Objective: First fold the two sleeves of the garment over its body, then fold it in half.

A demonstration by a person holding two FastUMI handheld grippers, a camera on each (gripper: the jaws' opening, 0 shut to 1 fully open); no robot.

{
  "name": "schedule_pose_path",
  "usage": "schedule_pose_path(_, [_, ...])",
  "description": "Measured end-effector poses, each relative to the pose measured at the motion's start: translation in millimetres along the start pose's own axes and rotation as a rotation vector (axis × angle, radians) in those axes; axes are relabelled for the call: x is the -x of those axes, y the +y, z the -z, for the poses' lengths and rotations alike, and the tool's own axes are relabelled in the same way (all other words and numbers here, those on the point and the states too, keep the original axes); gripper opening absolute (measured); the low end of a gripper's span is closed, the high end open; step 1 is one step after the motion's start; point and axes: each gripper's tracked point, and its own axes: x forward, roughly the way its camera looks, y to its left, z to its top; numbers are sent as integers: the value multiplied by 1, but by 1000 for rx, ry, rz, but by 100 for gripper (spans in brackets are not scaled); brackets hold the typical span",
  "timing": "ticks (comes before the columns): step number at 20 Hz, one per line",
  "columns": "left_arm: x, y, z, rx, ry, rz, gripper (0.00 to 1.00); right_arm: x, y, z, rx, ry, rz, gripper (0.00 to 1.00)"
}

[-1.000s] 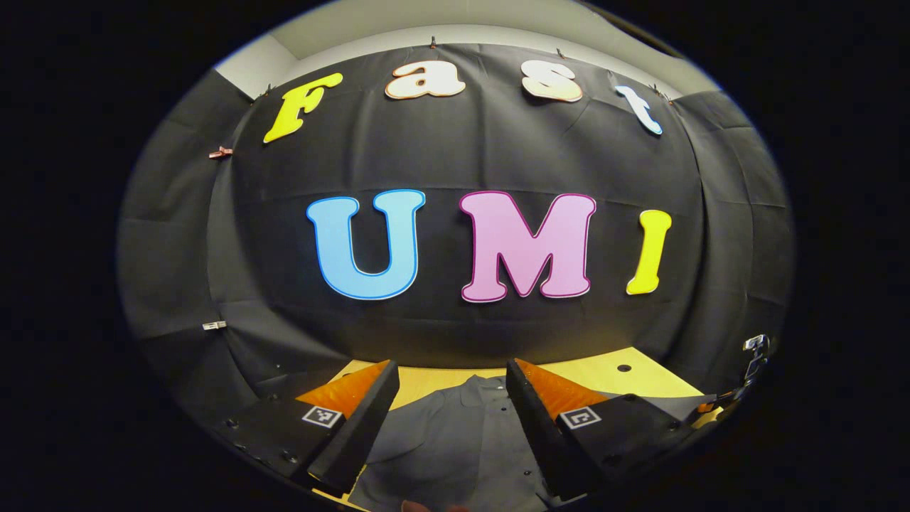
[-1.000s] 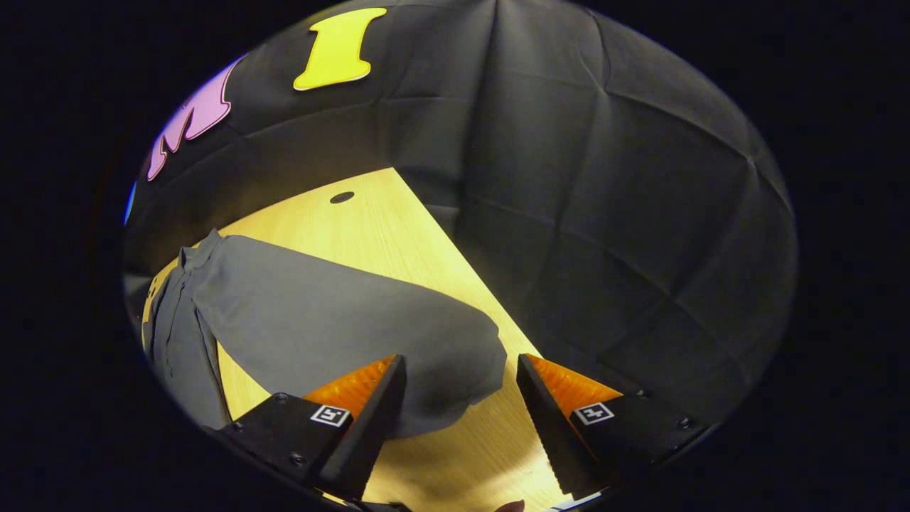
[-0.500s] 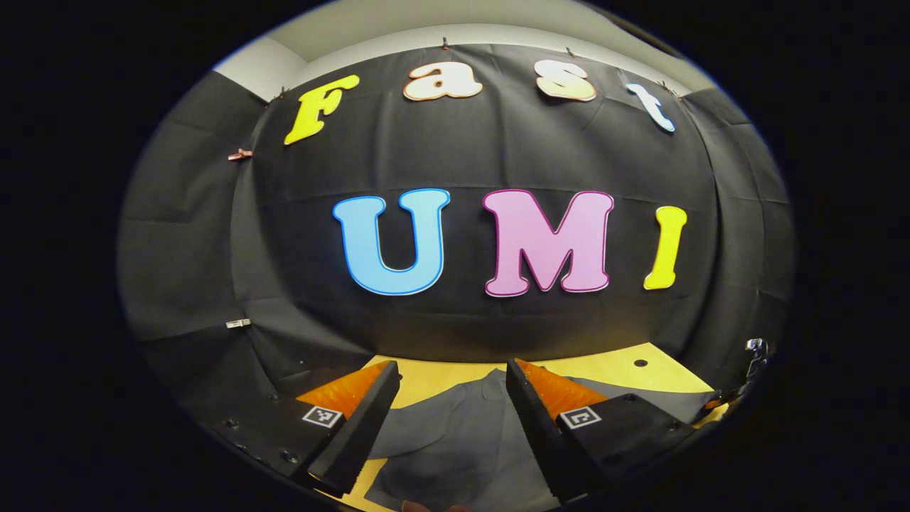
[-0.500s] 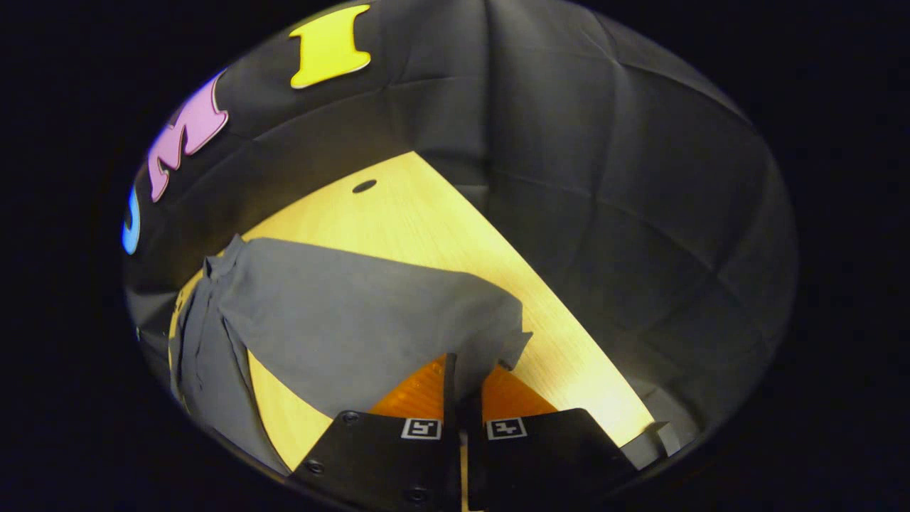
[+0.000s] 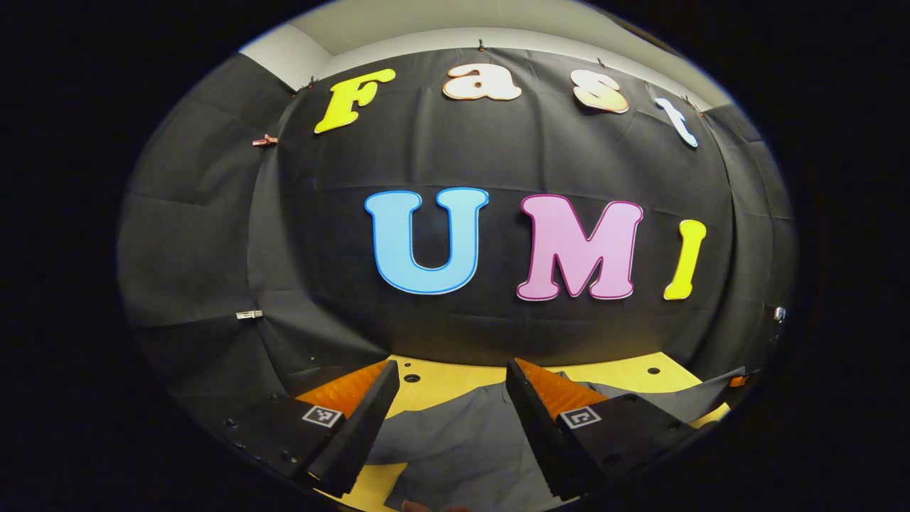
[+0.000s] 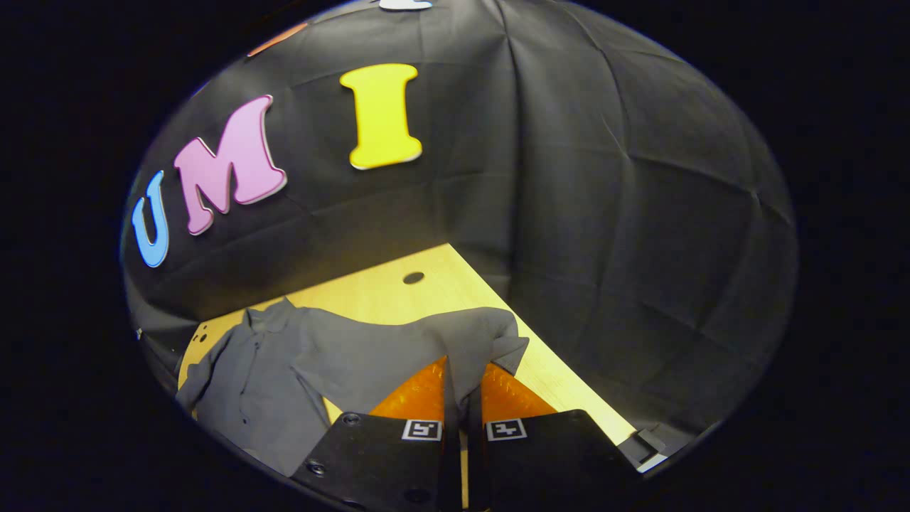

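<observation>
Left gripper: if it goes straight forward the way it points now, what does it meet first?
Probably the booth's black cloth wall, since the left gripper points nearly level, open, above the grey shirt on the table. Depth is uncertain.

Left gripper (image 5: pixel 449 387) fingers apart; right gripper (image 6: pixel 463 384) fingers closed

No legible text, brand, number or sign apart from the wall lettering. Small square black-and-white coded markers sit on the fingers of the left claw (image 5: pixel 448 398) and the right claw (image 6: pixel 463 395), one per finger; patterns only, no characters. Grey garment (image 6: pixel 284 370): no label readable.
</observation>
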Motion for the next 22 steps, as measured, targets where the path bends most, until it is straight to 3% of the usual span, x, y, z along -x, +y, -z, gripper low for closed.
schedule_pose_path(4, [-11,34,4,-3,-11,-8,95,27,62,-38,28,-81,-71,8])
schedule_pose_path(11, [-28,86,20,26,-5,-44,95,40,183,-77,49,-123,-224,8])
schedule_pose_path(12, [-30,92,21,21,-5,-51,100,40,198,-79,56,-123,-241,8])
schedule_pose_path(13, [-30,99,24,20,-2,-58,95,39,214,-80,66,-119,-260,8])
schedule_pose_path(18, [-38,125,37,42,13,-77,95,36,282,-72,97,-91,-338,8])
schedule_pose_path(20, [-40,137,41,49,14,-89,100,33,310,-61,122,-73,-372,8])
schedule_pose_path(21, [-40,144,44,53,16,-98,95,33,323,-56,134,-69,-386,8])
schedule_pose_path(22, [-40,151,46,52,20,-107,100,32,335,-50,145,-63,-401,8])
